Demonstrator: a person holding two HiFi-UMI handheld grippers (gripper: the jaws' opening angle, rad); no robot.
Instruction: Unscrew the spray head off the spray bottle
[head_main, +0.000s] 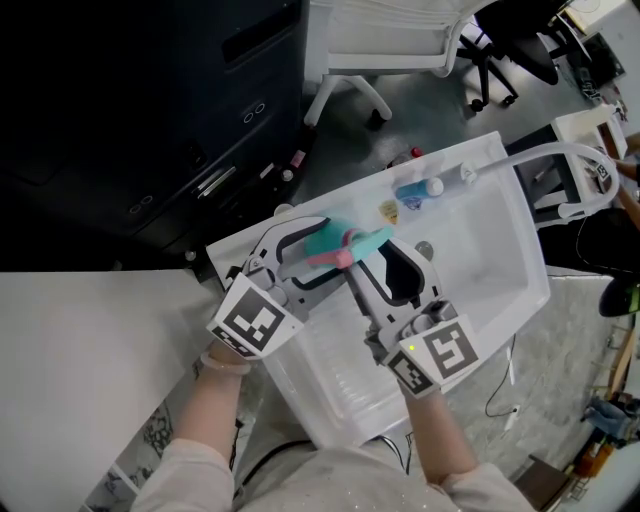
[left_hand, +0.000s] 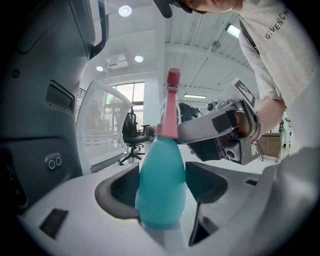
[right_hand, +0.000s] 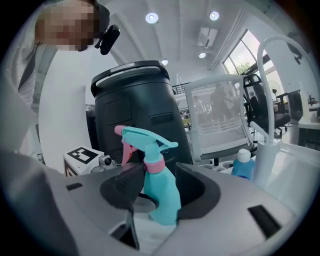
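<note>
A teal spray bottle (head_main: 322, 238) with a pink collar (right_hand: 154, 166), a pink trigger and a teal spray head (right_hand: 145, 140) hangs over the white sink (head_main: 500, 260). My left gripper (left_hand: 161, 187) is shut on the bottle's body (left_hand: 160, 185), one pad against each side. From the right, my right gripper (right_hand: 157, 185) stands around the neck at the collar. Its left finger (right_hand: 125, 182) lies against the collar, and a dark gap shows on the other side. Seen from the left gripper, a right finger (left_hand: 210, 125) reaches the collar (left_hand: 166, 130).
A white faucet (head_main: 545, 155) arches over the sink's far end. A blue bottle (head_main: 418, 190) and a small yellow item (head_main: 388, 211) stand on its rim. A black cabinet (head_main: 150, 100) and a white office chair (head_main: 390, 50) stand beyond.
</note>
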